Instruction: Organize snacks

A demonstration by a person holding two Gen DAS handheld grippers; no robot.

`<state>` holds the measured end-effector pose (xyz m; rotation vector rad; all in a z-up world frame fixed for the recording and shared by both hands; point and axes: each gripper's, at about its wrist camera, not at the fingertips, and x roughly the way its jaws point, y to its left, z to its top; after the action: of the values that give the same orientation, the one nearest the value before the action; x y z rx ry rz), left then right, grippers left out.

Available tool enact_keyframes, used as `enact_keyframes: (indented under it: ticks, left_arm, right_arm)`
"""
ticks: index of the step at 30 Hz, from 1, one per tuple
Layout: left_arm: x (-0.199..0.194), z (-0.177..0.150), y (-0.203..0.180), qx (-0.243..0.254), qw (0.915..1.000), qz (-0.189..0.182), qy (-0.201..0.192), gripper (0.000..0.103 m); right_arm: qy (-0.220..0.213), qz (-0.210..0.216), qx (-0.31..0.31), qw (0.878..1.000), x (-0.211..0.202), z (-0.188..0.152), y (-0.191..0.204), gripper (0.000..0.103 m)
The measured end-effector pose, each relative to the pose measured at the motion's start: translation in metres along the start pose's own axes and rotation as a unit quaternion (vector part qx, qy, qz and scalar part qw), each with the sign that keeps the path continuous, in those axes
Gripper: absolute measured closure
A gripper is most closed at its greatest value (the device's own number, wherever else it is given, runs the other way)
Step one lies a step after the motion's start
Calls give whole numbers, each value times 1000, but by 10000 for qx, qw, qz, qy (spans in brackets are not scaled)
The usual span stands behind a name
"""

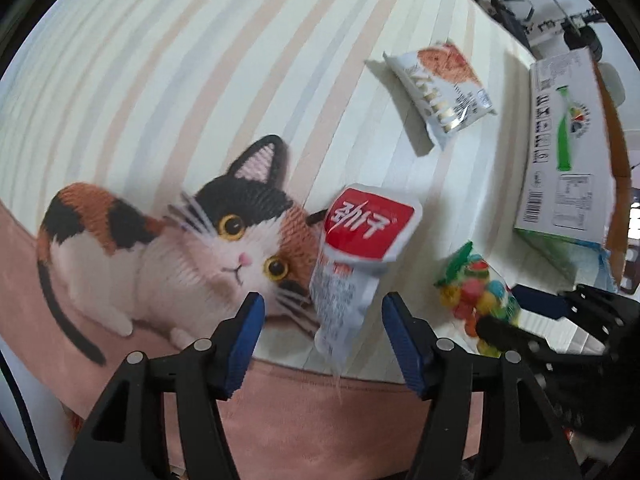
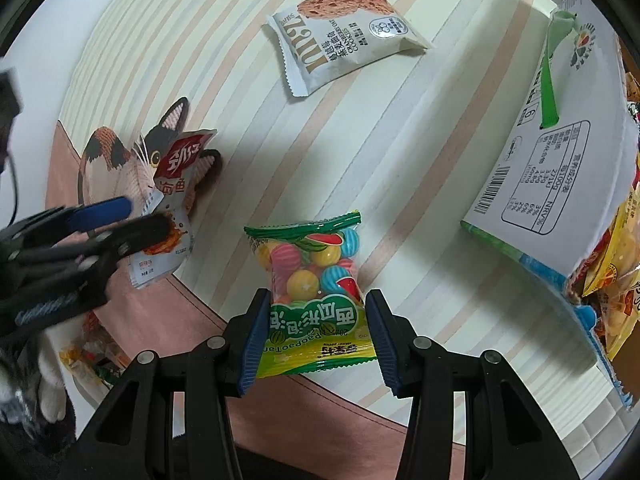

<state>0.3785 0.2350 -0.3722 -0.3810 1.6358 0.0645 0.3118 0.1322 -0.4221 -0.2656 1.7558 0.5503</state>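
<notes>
Green gumball packet point(image 2: 314, 280) clamped, red-labelled sachet point(image 1: 352, 264) loose

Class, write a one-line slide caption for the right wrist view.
Right gripper clamps the gumball bag on a striped cloth.

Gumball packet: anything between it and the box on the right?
Nothing visible. The right gripper is closed on the gumball packet, and only bare striped tablecloth lies between it and the cardboard box. The cookie packet sits farther back, clear.
</notes>
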Motion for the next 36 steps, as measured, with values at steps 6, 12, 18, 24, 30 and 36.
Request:
enact_keyframes:
  ticks: [6, 12, 18, 24, 30, 36]
  left_arm:
    - [29, 10, -15, 78, 9993, 328, 156, 59]
    - [32, 1, -12, 101, 9995, 260, 174, 92]
    - [11, -18, -9, 16, 9999, 90, -126, 93]
    - [16, -24, -13, 7, 9999, -130, -33, 92]
    - [39, -12, -1, -595, 9975, -220, 313, 77]
    - [32, -10, 40, -1535, 9835, -813, 504, 69]
  right_arm:
    - [-5, 17, 45, 10000, 0, 2, -1, 52]
    - [-58, 20, 20, 10000, -5, 1, -2, 52]
    - [-145, 179, 138, 9996, -11, -1, -8, 52]
    - [-163, 354, 253, 9989, -13, -6, -11, 52]
    - [-190, 353, 357, 9986, -12, -10, -14, 52]
    - [-282, 269, 399, 9984, -15, -15, -19, 52]
